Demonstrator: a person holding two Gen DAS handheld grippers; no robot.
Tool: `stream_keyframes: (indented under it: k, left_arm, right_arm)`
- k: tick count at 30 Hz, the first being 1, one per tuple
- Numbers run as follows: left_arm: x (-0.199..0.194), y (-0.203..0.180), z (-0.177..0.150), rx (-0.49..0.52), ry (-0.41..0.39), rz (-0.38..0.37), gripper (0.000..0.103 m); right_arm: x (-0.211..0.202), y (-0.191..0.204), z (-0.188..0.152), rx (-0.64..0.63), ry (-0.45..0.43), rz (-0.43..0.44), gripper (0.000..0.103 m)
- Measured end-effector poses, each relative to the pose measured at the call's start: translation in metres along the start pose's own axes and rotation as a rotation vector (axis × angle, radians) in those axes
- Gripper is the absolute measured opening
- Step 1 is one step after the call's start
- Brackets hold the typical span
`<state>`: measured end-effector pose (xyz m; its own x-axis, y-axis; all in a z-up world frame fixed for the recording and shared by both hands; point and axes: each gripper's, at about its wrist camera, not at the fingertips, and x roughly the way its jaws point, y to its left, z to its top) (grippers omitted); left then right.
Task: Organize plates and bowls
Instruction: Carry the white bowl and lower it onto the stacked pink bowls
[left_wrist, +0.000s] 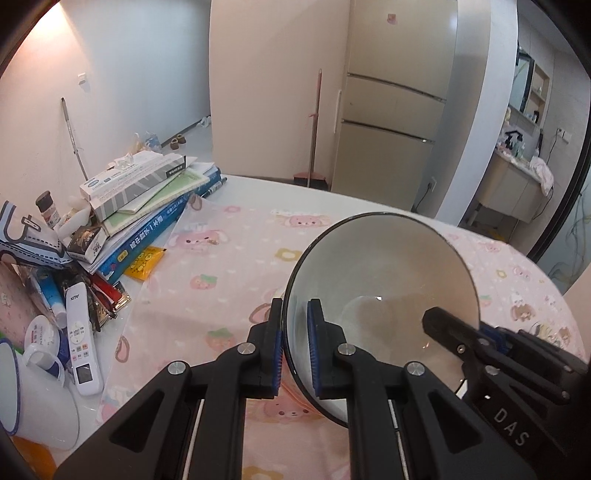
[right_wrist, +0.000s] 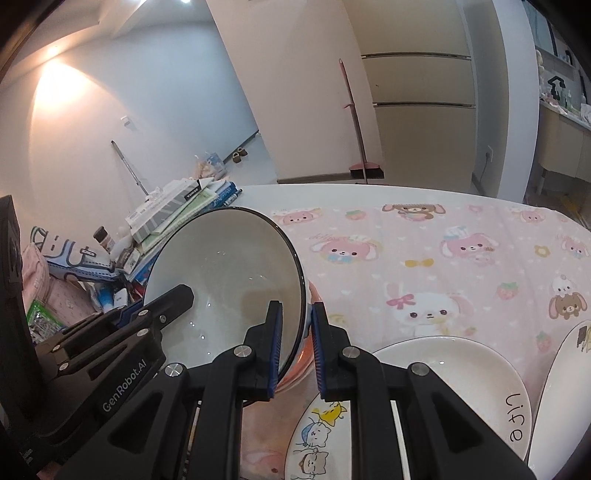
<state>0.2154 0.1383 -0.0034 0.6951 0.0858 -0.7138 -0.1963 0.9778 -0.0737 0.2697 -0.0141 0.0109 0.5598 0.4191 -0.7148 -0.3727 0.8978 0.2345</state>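
Both grippers pinch one white bowl (left_wrist: 380, 280) by its rim: left gripper (left_wrist: 295, 350) on one side, right gripper (right_wrist: 297, 350) on the other, held tilted over the pink cloth (right_wrist: 424, 258). Looks like the carry step, prob. Next: set it down softly near the plates (right_wrist: 454, 373), w/ both letting go together.

A pink cartoon cloth (left_wrist: 229, 258) is spread over the counter (left_wrist: 266, 188). At far left, books (left_wrist: 147, 218) are stacked with a striped box (left_wrist: 136, 184) on top. Near left, a white remote (left_wrist: 83, 343) is laid beside a white mug (left_wrist: 40, 402). A broom (right_wrist: 356, 122) is leaned by the fridge (left_wrist: 391, 110) beyond.
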Motion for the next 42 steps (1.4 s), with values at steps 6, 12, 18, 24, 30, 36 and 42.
stream_keyframes:
  k: [6, 12, 18, 24, 30, 36, 42]
  left_arm:
    - [0.012, -0.002, -0.006, 0.021, 0.029, 0.014, 0.009]
    - [0.017, -0.007, -0.008, 0.054, 0.023, 0.067, 0.009]
    - [0.021, -0.009, -0.010, 0.071, 0.024, 0.087, 0.011]
    - [0.022, -0.009, -0.012, 0.053, 0.010, 0.104, 0.012]
    - [0.020, -0.004, -0.012, 0.007, 0.014, 0.083, 0.013]
    - [0.021, -0.007, -0.013, 0.022, 0.012, 0.099, 0.014]
    - [0.015, -0.008, -0.012, 0.027, -0.009, 0.077, 0.014]
  right_arm:
    - [0.008, -0.005, -0.001, 0.005, 0.009, 0.000, 0.017]
    - [0.017, -0.004, -0.006, -0.011, 0.005, 0.000, 0.017]
    - [0.020, -0.005, -0.006, -0.021, -0.003, 0.005, 0.017]
    - [0.020, 0.001, -0.009, -0.064, -0.029, -0.020, 0.017]
    - [0.012, 0.013, -0.008, -0.138, -0.057, -0.054, 0.017]
    - [0.014, 0.014, -0.007, -0.166, -0.058, -0.058, 0.017]
    - [0.010, 0.011, -0.006, -0.164, -0.075, -0.043, 0.023]
